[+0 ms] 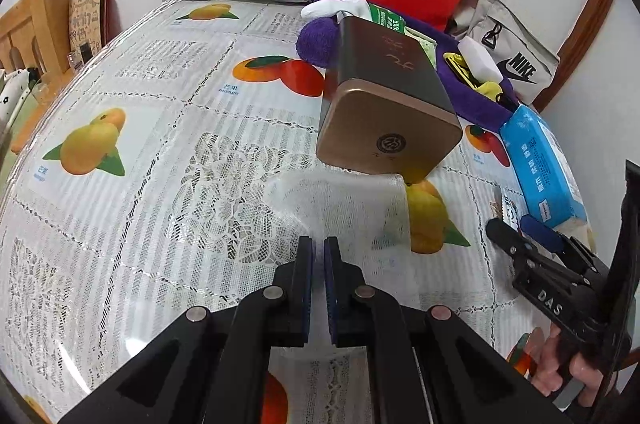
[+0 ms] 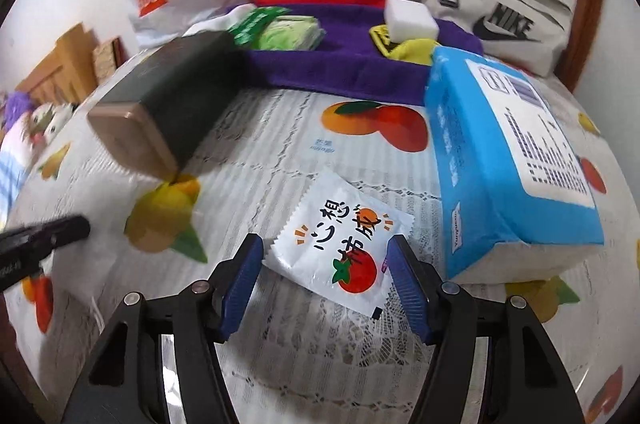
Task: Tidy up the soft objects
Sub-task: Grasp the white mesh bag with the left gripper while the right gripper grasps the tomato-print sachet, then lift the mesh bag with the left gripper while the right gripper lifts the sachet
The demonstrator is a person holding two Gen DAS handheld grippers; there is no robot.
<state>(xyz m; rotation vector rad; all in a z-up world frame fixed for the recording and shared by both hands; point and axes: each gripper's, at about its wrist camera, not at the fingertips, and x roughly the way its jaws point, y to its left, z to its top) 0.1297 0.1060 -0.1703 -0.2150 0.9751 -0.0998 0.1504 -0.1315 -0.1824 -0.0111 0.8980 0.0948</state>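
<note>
Two risks as your half-open right tool (image 2: 325, 256) straddles the flat wet-wipe sachet (image 2: 340, 238) beside the blue tissue pack (image 2: 508, 163), left tool (image 1: 318, 256) pinched shut: pads skating off it, or snagging the lace worktop (image 2: 320, 344) cover.

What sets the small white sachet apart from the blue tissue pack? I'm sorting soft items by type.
The white sachet lies thin and flat on the tablecloth; the blue tissue pack is a thick block. The sachet is much smaller and shows a tomato drawing; the pack carries a white printed label. Both look like soft packets and lie side by side.
</note>
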